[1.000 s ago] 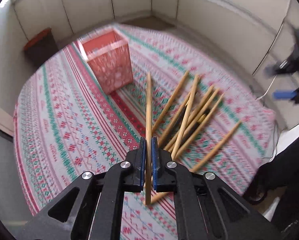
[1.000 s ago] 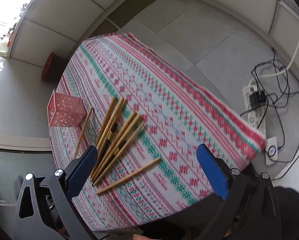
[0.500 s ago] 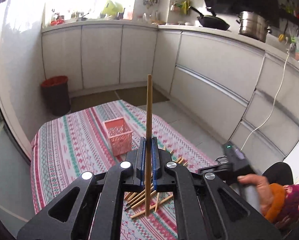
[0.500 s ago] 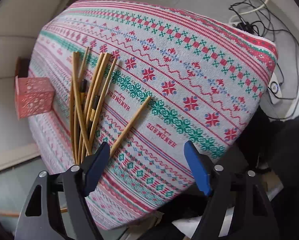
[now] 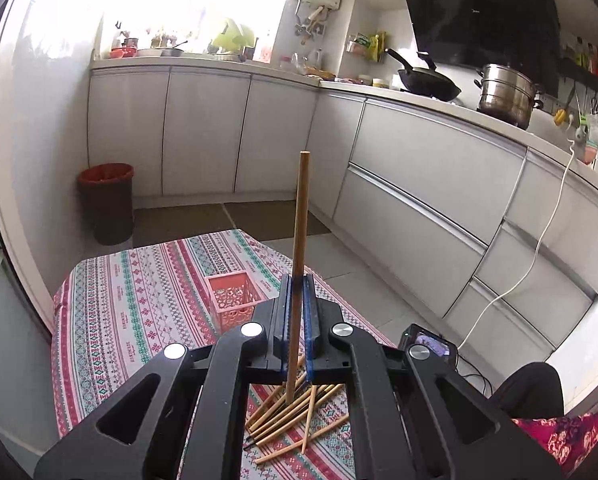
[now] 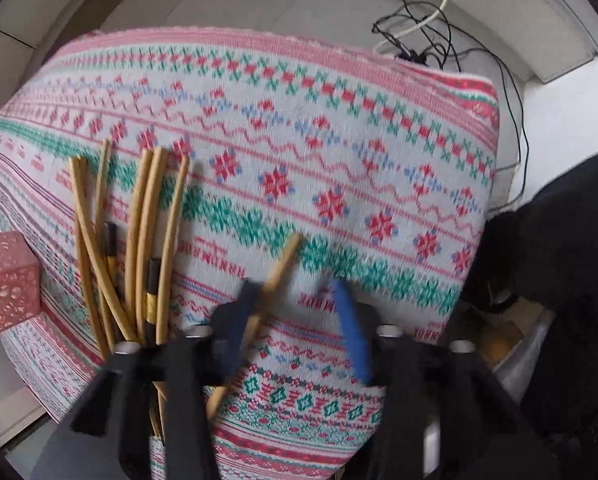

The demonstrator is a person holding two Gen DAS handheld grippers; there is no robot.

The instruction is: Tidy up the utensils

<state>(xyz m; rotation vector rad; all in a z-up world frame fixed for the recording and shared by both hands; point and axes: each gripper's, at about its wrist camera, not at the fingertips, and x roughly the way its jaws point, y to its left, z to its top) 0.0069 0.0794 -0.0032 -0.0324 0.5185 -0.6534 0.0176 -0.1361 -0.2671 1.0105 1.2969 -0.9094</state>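
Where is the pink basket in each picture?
Left wrist view: the pink basket stands in the lower middle, on the tablecloth just left of the left hand-held gripper.
Right wrist view: the basket shows at the far left edge, left of the pile.
Shared landmark: the pile of loose chopsticks on the cloth.

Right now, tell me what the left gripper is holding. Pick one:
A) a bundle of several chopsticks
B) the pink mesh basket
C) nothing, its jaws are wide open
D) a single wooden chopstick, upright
D: the left gripper has its blue pads shut on one wooden chopstick that stands upright, while the pink mesh basket sits on the tablecloth and the other chopsticks lie in a pile below.
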